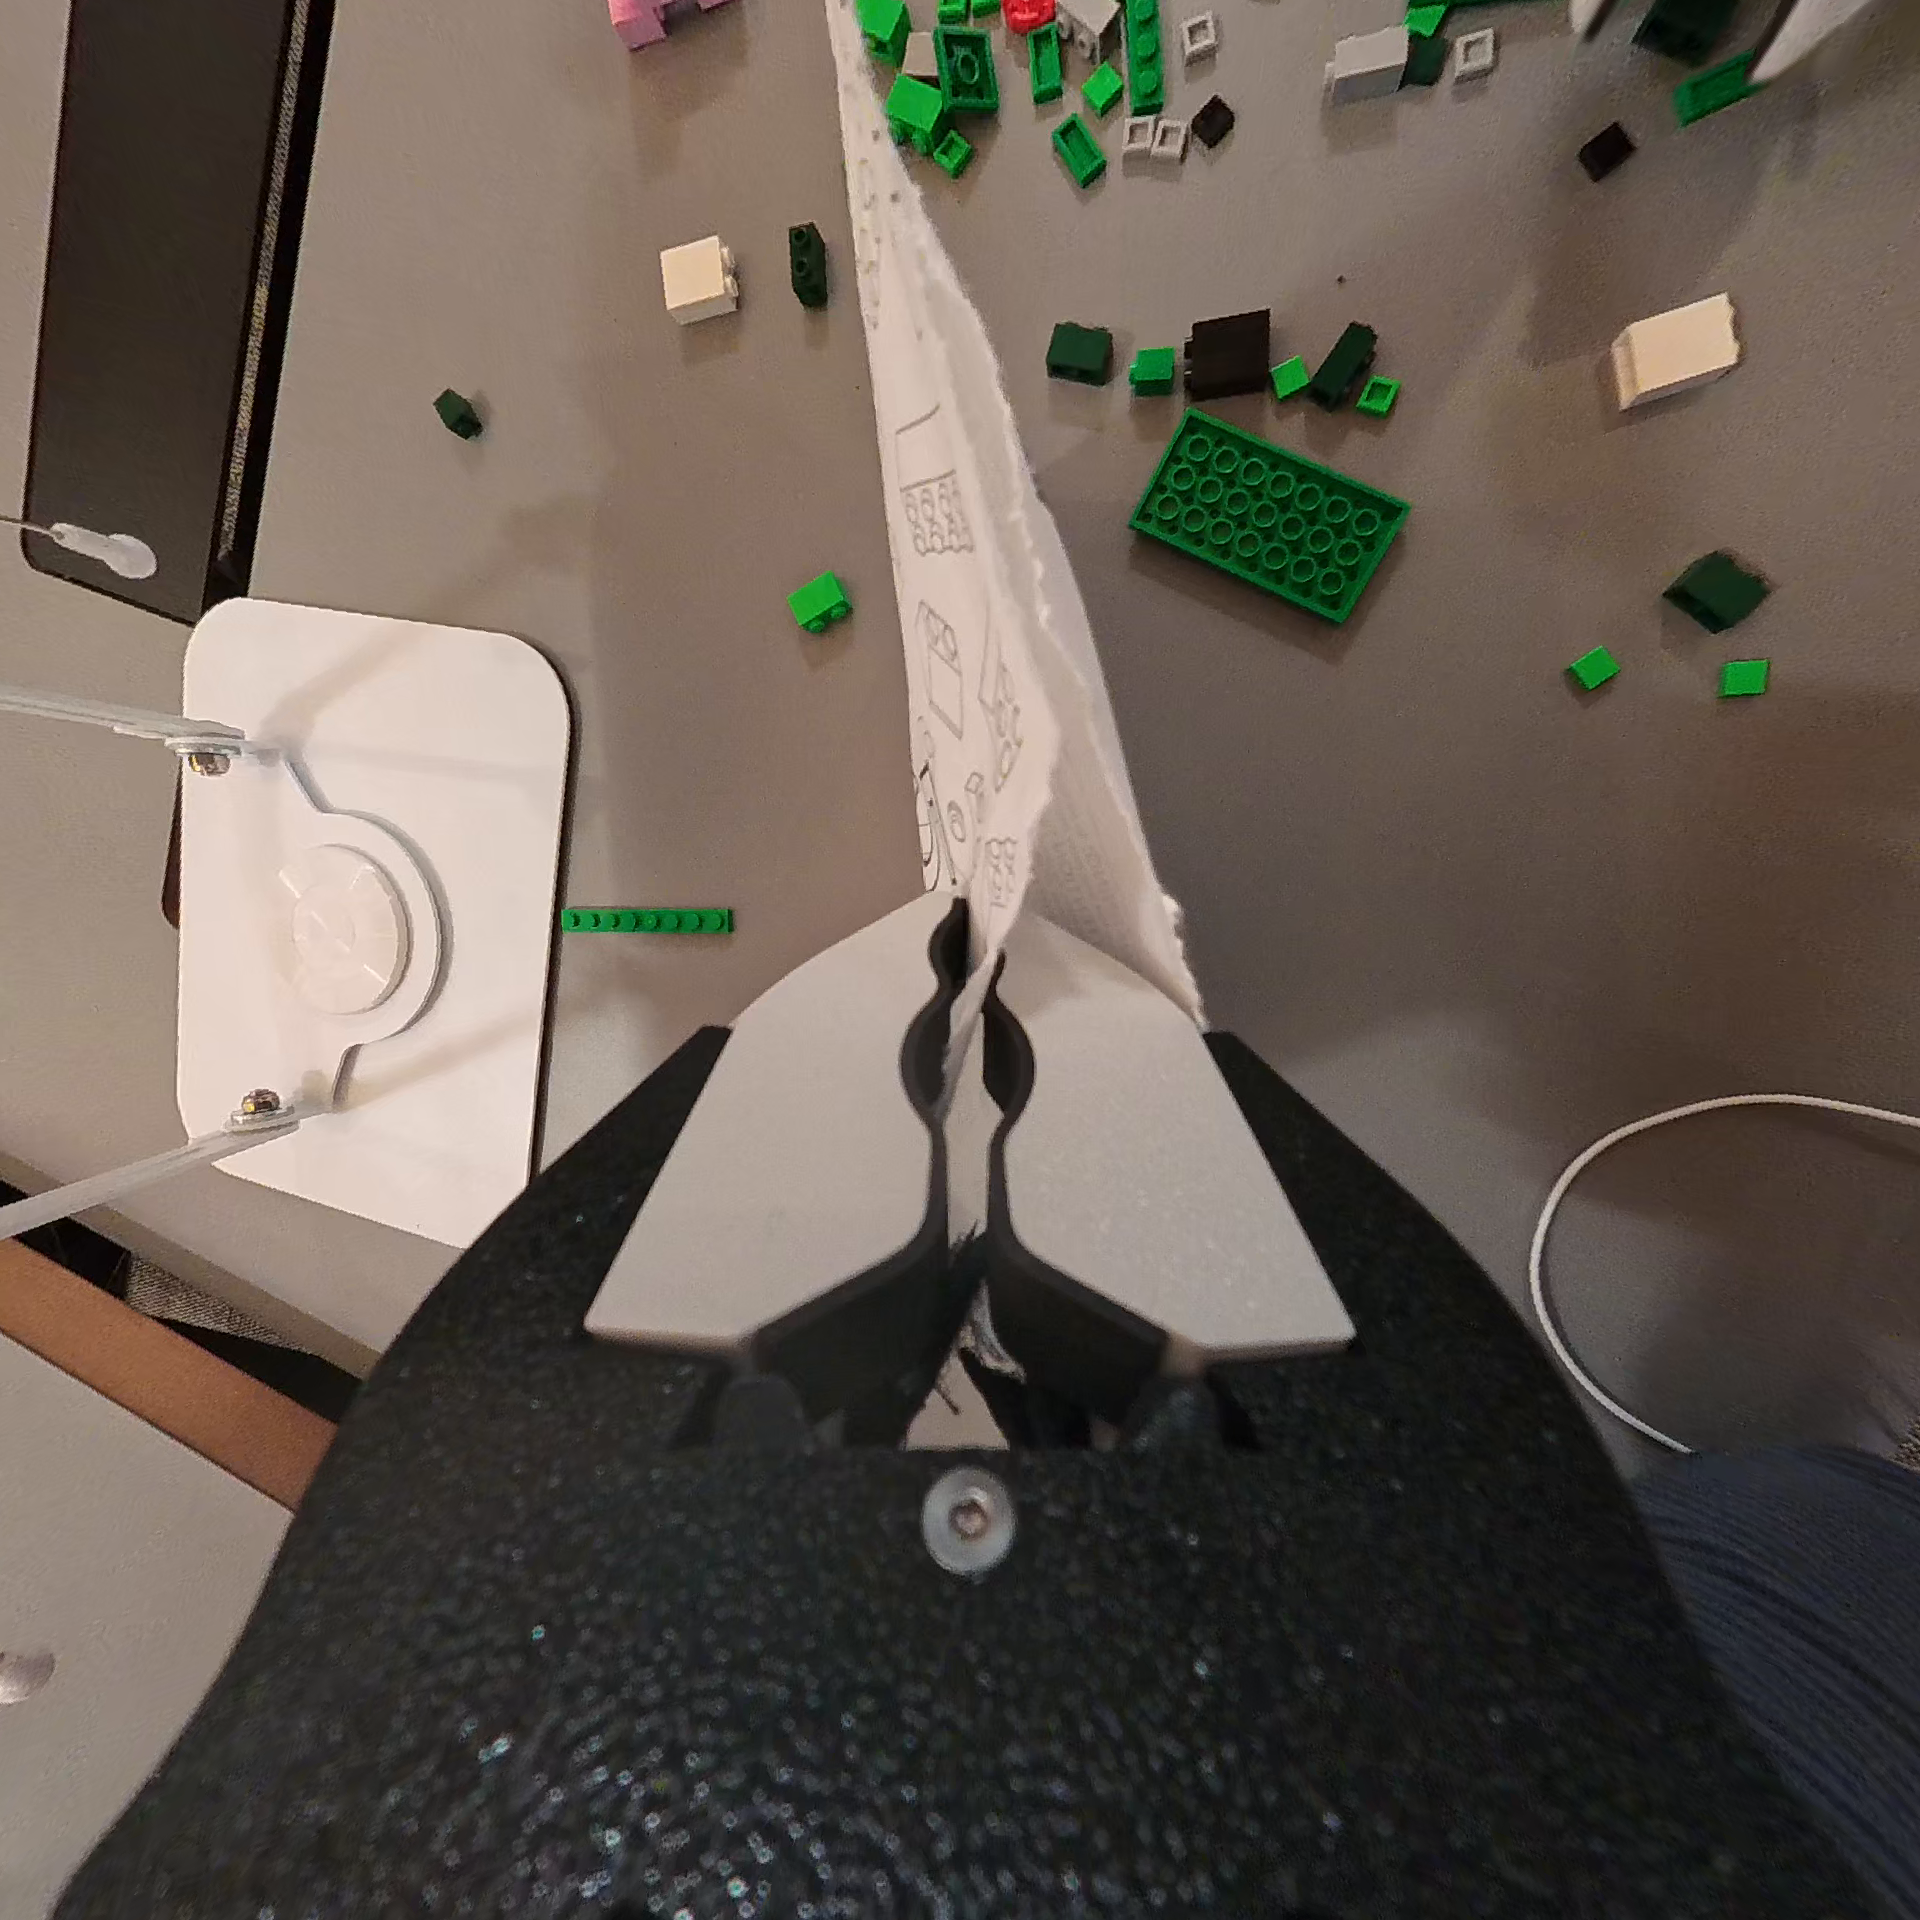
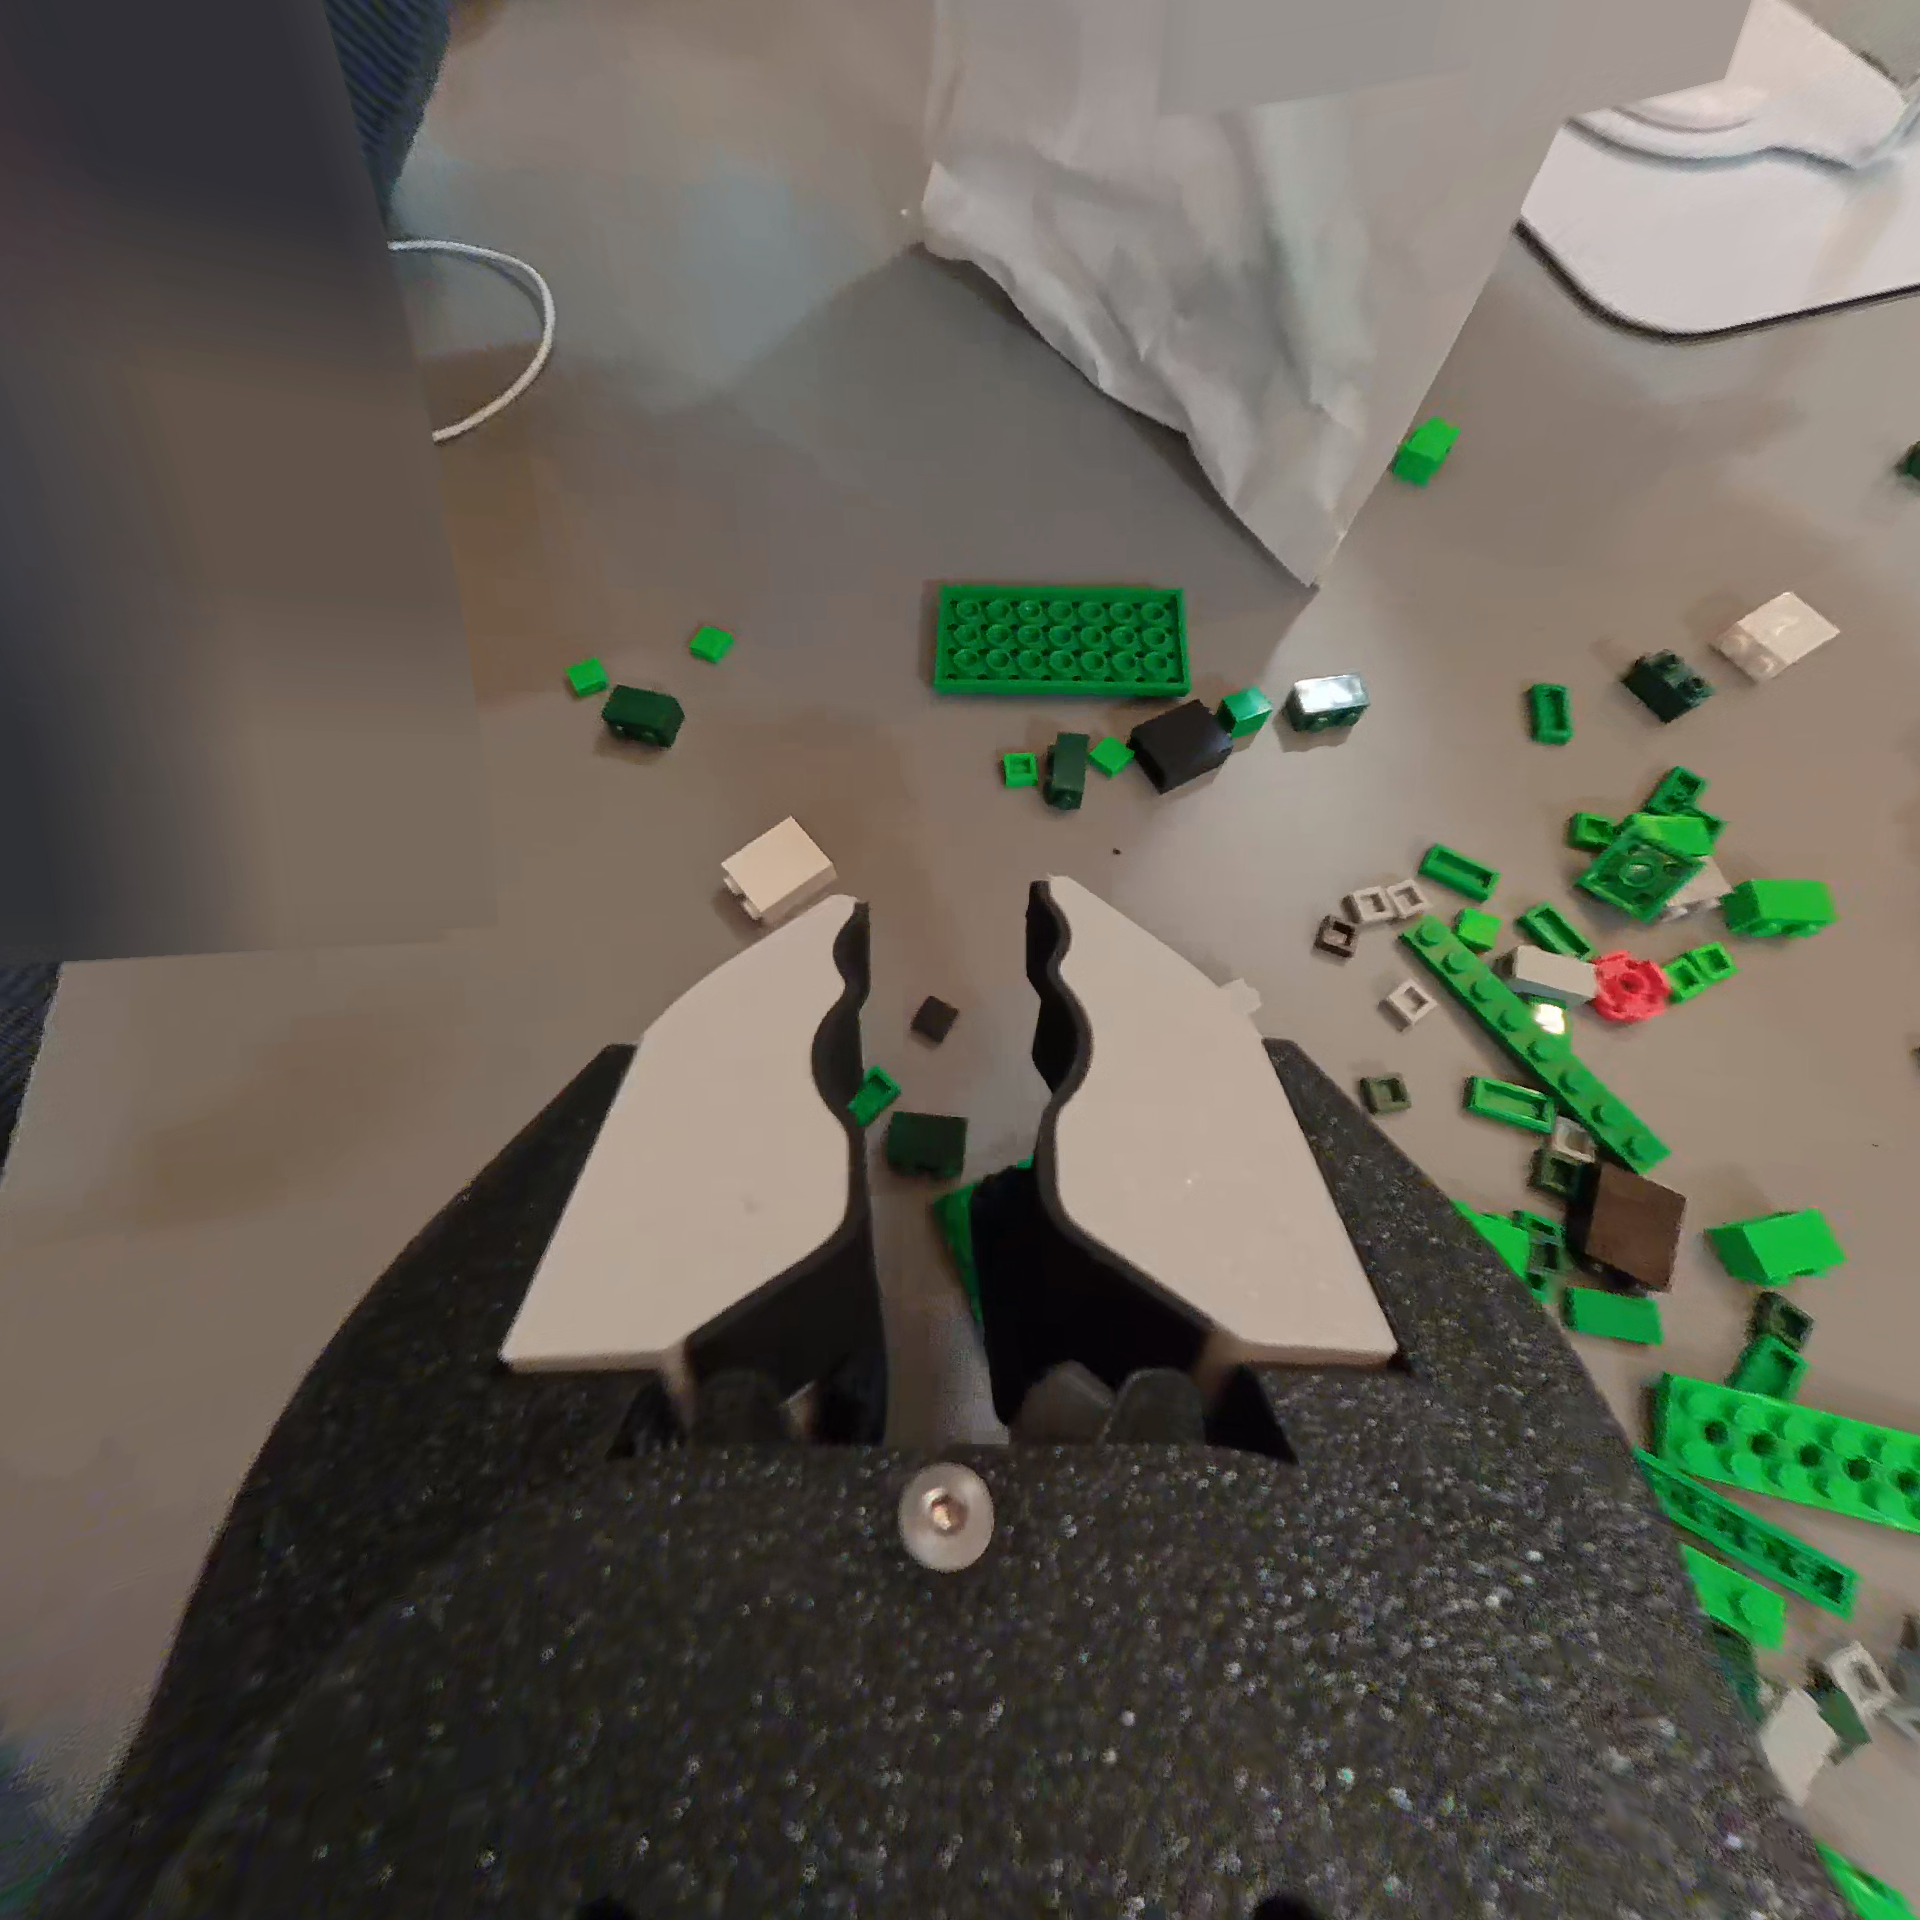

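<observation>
Left gripper (image 1: 971, 935): jaws pressed together on a white paper bag (image 1: 961, 582) with torn edges and line drawings of bricks printed on it. The bag is pinched at its lower end. It rises from the jaws at frame centre toward the top edge, its long axis running nearly straight up the frame with a slight lean to the left. It hangs clear of the grey desk (image 1: 1351, 883). In the right wrist view the same bag (image 2: 1226, 312) shows crumpled in the upper centre of the frame.

Judged from this pose, a good hold means keeping the pinch firm near the paper's edge and moving slowly, since thin torn paper may slip or rip under a sideways pull.

Right gripper (image 2: 945, 914): jaws apart, holding nothing, above scattered toy bricks. A small black tile (image 2: 933, 1016) and a dark green brick (image 2: 925, 1143) lie in view between the jaws. A white brick (image 2: 779, 868) sits just beyond the left fingertip.

A bright green studded plate (image 1: 1270, 514) lies flat at right of centre in the left wrist view. A dense heap of green pieces fills the top of that frame. A white stand base (image 1: 374, 914) sits at left, and a white cable (image 1: 1558, 1247) curves at right.
</observation>
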`<state>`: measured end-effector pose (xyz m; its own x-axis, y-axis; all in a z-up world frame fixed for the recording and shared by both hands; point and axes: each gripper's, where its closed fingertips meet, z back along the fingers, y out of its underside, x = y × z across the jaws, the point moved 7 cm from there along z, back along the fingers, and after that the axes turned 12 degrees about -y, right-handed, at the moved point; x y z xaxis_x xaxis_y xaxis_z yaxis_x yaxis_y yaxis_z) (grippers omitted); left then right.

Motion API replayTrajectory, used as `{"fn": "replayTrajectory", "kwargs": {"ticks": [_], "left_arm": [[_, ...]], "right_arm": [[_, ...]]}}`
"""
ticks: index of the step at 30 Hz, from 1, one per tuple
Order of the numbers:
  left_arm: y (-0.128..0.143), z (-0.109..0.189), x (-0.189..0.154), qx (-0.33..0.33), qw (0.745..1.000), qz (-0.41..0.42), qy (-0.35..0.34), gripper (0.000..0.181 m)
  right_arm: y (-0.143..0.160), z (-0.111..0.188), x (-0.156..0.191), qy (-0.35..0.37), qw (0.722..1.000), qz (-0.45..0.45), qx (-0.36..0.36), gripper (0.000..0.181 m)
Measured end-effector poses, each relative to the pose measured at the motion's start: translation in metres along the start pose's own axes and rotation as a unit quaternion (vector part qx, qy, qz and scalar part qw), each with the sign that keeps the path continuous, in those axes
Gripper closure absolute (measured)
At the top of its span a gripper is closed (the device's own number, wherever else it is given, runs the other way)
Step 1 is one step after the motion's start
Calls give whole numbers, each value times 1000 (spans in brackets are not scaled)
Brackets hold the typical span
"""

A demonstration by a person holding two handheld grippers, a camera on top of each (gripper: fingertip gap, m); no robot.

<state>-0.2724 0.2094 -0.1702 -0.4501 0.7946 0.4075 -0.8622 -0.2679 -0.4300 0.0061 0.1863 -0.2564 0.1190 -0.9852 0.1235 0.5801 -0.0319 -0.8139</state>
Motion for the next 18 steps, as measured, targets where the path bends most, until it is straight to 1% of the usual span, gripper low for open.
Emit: {"fn": "replayTrajectory", "kwargs": {"ticks": [2,4,8,11,18], "left_arm": [[0,0,0,0,1000,1,0,181],[0,0,0,-1,1000,2,0,181],[1,-1,1,0,1000,2,1,181],[1,-1,1,0,1000,2,0,181],[1,-1,1,2,1000,3,-1,181]], "right_arm": [[0,8,-3,33,999,2,-9,152],[2,20,-10,83,996,-9,-19,153],[11,42,-29,197,979,-42,-35,152],[14,51,-38,249,966,-59,-48,152],[14,60,-44,306,948,-63,-62,153]]}}
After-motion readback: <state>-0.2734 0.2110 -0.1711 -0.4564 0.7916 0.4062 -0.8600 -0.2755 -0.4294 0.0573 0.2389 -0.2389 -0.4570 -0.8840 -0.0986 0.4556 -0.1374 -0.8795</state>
